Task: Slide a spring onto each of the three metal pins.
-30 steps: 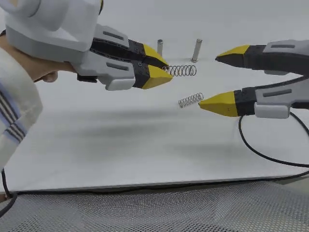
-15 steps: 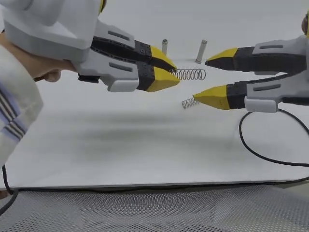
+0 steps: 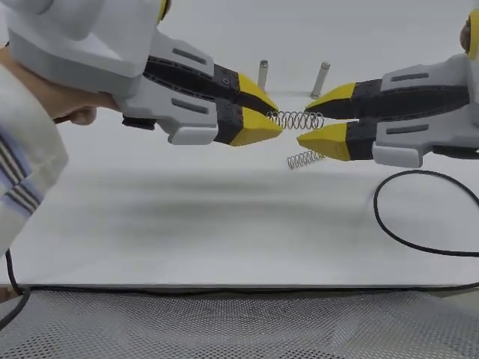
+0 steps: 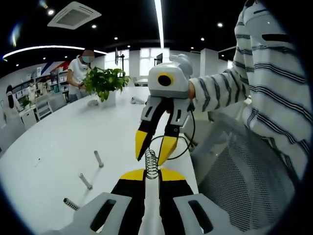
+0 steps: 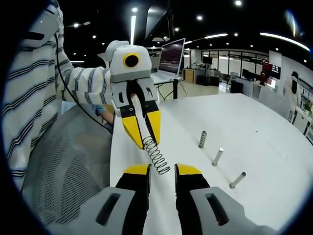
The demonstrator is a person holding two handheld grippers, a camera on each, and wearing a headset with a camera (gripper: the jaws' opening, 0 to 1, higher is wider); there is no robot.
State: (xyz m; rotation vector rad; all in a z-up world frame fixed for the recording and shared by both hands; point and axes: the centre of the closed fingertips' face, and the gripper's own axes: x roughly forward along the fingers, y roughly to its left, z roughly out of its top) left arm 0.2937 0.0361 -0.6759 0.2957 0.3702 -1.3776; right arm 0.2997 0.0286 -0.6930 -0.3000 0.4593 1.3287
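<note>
Horizontally, spring (image 3: 296,120) points at right hand-held gripper (image 3: 302,126), jaws apart, left hand-held gripper (image 3: 279,120) clamped on it

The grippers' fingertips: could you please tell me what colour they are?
Yellow fingertips on black jaws, on both grippers; clearest in the head view.

Open office: white table (image 4: 49,142), dark ceiling (image 4: 122,27), strip lights (image 4: 158,19), potted plant (image 4: 103,81).

The right gripper (image 3: 303,126) sits farther toward 9 o'clock than a second ago. Its jaws, wide apart then, now stand narrowly either side of the free end of the held spring (image 3: 298,120). The loose spring (image 3: 305,158), earlier beside its lower tip, now lies at its 6 o'clock.
</note>
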